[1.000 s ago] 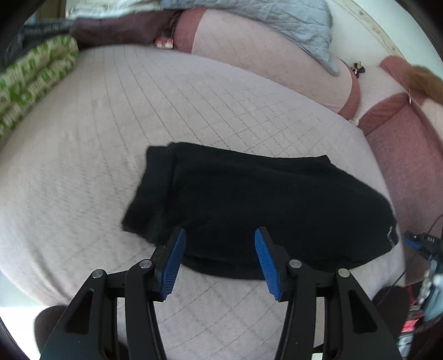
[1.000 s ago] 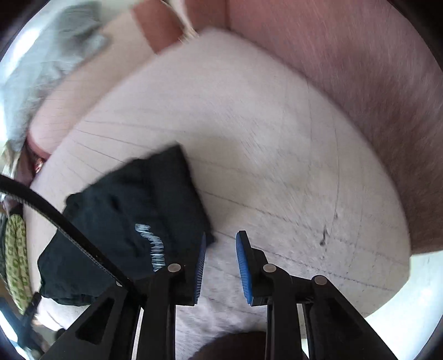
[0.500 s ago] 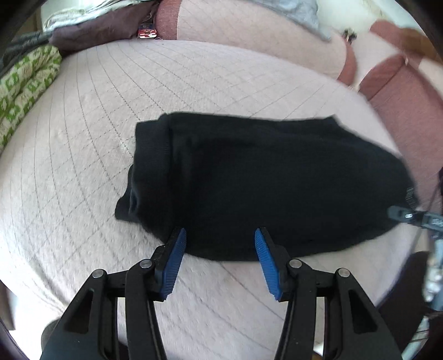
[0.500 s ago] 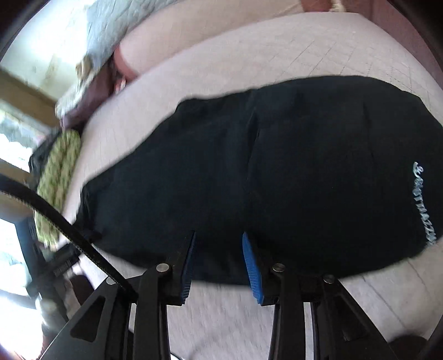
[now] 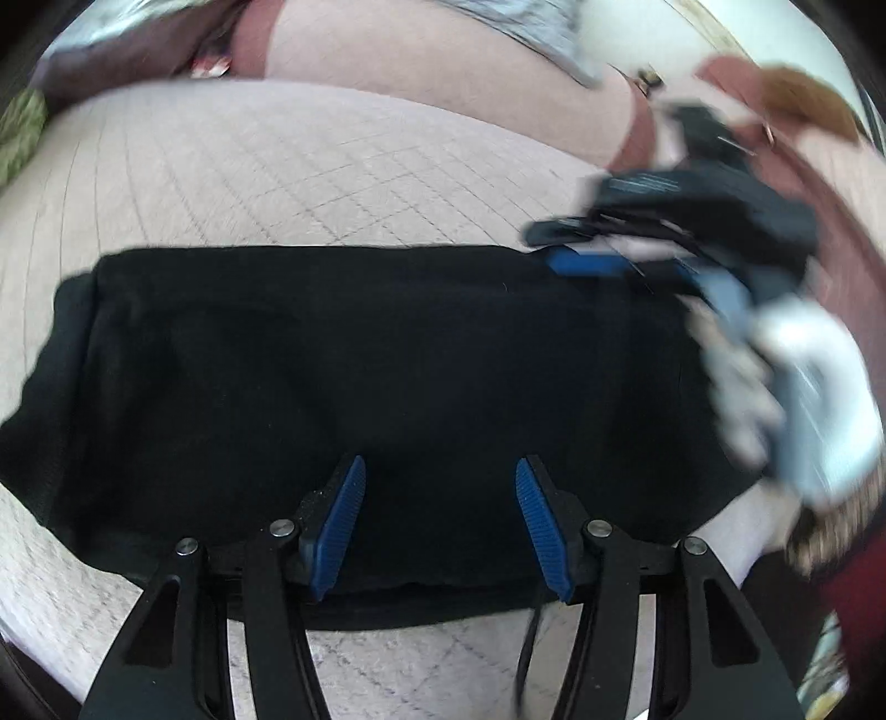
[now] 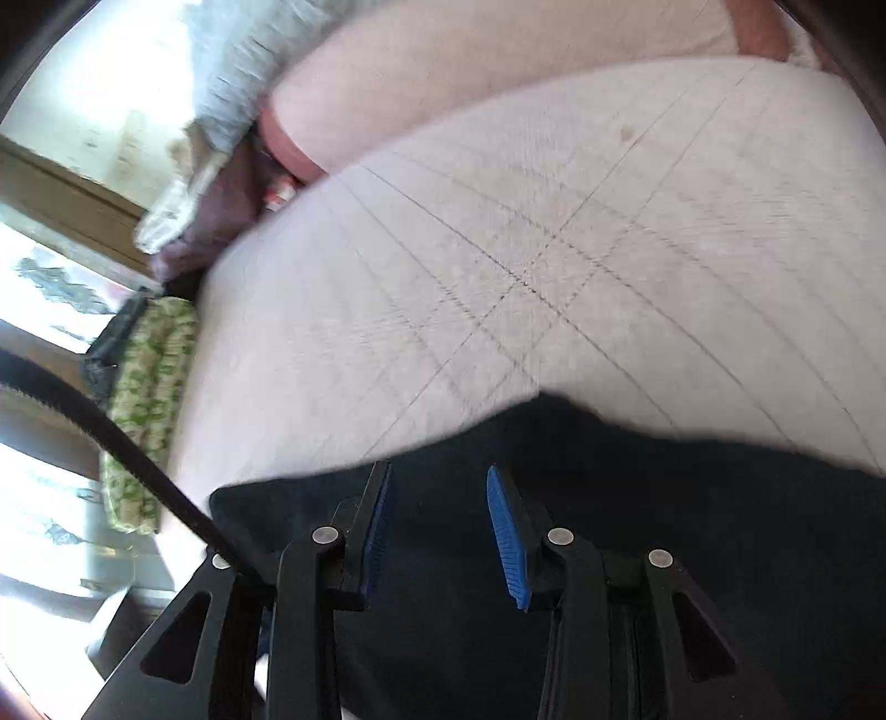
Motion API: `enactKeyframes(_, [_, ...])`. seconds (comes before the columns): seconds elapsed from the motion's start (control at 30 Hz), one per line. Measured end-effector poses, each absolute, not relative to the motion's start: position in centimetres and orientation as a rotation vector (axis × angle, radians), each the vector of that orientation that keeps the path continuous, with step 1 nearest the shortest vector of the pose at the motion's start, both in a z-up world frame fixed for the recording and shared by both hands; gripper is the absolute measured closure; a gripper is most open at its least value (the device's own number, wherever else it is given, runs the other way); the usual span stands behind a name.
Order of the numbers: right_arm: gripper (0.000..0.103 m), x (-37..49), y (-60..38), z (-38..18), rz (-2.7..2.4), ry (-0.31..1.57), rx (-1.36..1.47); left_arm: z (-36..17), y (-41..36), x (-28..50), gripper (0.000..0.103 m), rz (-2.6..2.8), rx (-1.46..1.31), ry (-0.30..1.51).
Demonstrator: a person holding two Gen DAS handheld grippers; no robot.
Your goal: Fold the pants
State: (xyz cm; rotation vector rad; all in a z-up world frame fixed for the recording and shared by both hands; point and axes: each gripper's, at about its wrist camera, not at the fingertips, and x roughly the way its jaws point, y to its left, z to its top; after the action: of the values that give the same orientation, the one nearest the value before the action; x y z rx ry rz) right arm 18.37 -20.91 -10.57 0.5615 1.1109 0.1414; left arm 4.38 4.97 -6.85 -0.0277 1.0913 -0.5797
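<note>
Black folded pants lie flat on a pale quilted bed. My left gripper is open, its blue pads just over the near edge of the pants, holding nothing. The right gripper shows blurred in the left wrist view over the pants' far right corner. In the right wrist view my right gripper is open above the pants, close to their far edge, with nothing between the pads.
A pink bolster and a grey blanket lie at the back. A green patterned cushion is at the left bed edge by a window. Reddish pillows lie at the far right.
Both grippers have moved in closer over the pants. The right gripper has swung from the pants' near side to their far right corner. The pants have not moved.
</note>
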Motion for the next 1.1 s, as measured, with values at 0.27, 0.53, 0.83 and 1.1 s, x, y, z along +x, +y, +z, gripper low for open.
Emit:
enactKeyframes(0.27, [0.068, 16.3, -21.9, -6.4, 0.043, 0.938, 0.482, -4.9, 7.5, 2.5, 0.047, -0.622, -0.04, 1.076])
enactKeyframes(0.53, [0.052, -0.3, -21.4, -6.2, 0.03, 0.882, 0.452, -2.1, 13.6, -0.6, 0.047, -0.51, -0.201, 1.038])
enactKeyframes(0.83, [0.0, -12.3, -17.7, -4.0, -0.203, 0.622, 0.227, -0.7, 19.8, 0.4, 0.042, -0.281, -0.241, 0.993])
enactKeyframes(1.1, [0.002, -9.5, -16.4, -5.0, 0.009, 0.764, 0.342, -3.8, 22.4, 4.2, 0.042, -0.204, -0.37, 1.067])
